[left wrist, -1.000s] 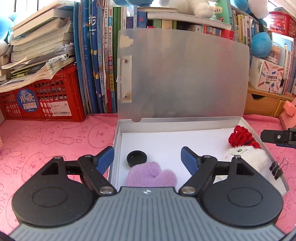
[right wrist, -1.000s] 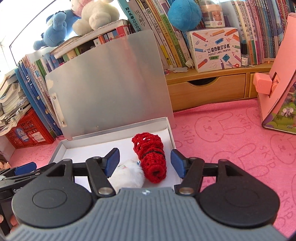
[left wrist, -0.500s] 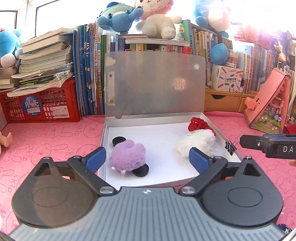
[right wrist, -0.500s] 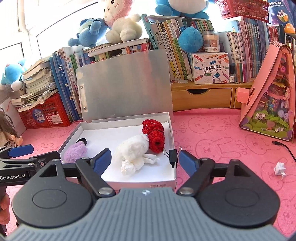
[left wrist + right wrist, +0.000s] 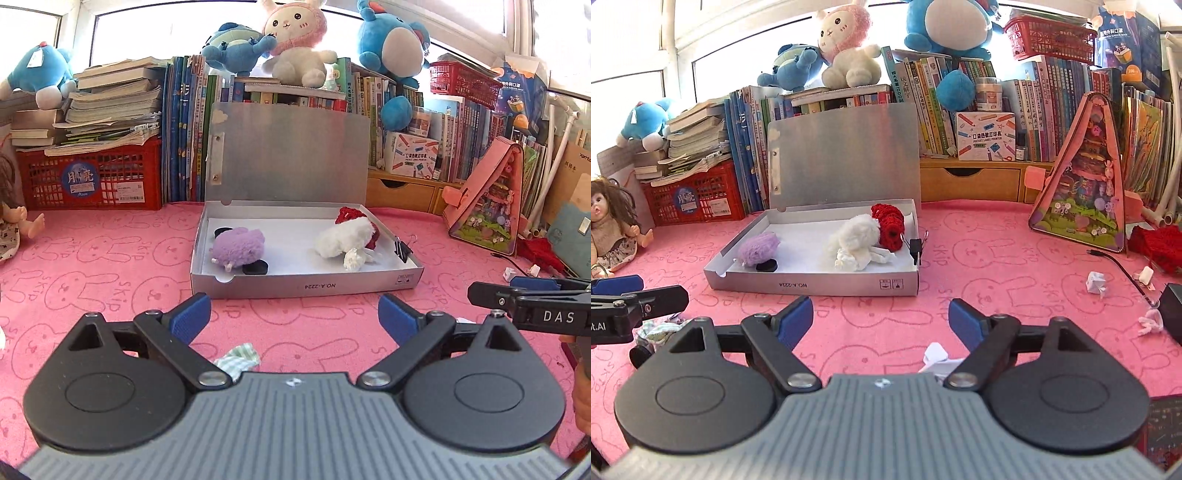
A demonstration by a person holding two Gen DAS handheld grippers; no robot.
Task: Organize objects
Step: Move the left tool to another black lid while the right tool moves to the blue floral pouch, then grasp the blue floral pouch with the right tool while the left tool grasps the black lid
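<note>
A silver box (image 5: 332, 286) with its lid up stands on the pink cloth; it also shows in the right wrist view (image 5: 812, 286). Inside lie a purple plush (image 5: 238, 246), a white plush (image 5: 341, 240), a red knitted piece (image 5: 349, 214), two black caps (image 5: 255, 267) and a binder clip (image 5: 402, 251) on the right wall. My left gripper (image 5: 294, 316) is open and empty, well in front of the box. My right gripper (image 5: 881, 320) is open and empty, also in front of the box.
A green checked cloth (image 5: 238, 360) lies under the left gripper. White paper scraps (image 5: 936, 356) lie by the right gripper, more (image 5: 1095, 282) to the right. A doll (image 5: 613, 229) sits at left, a pink playhouse (image 5: 1082, 184) at right. Books and red crate (image 5: 92, 177) line the back.
Both grippers have pulled back from over the box toward me, staying open. The plush toys remain in the box.
</note>
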